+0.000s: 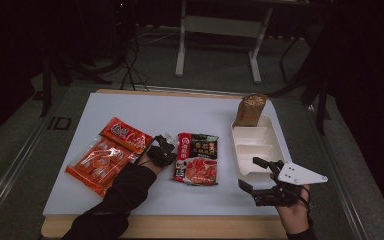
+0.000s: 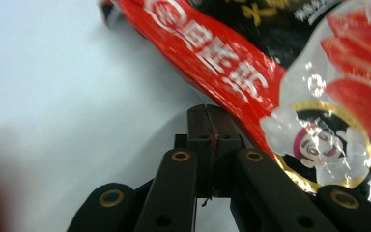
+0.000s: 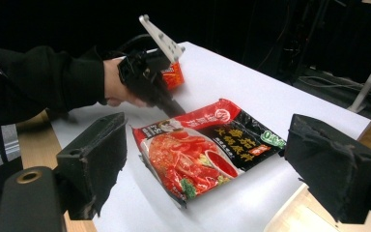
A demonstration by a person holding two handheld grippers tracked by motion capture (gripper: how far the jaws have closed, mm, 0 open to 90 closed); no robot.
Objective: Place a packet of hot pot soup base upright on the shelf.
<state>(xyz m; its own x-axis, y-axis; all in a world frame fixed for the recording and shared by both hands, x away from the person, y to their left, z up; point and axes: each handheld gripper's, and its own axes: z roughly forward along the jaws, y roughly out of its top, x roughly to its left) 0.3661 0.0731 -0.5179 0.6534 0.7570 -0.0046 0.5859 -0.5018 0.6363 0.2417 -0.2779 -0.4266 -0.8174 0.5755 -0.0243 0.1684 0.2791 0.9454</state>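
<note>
We see the red and black sauce packet point(image 1: 197, 158) lying flat on the white table point(image 1: 130, 107), near its middle, between an orange snack bag point(image 1: 107, 152) on the left and a white tray point(image 1: 256, 145) on the right. Our left gripper point(image 1: 166, 148) sits at the packet's left edge; in the left gripper view point(image 2: 208, 118) its jaws are pressed together, tips right at the red edge of the packet point(image 2: 251, 72), and we cannot tell whether they pinch it. Our right gripper point(image 1: 254, 174) hovers at the table's near right corner over the tray's near end, jaws wide apart and holding nothing. A brown bag point(image 1: 250, 109) stands at the tray's far end.
</note>
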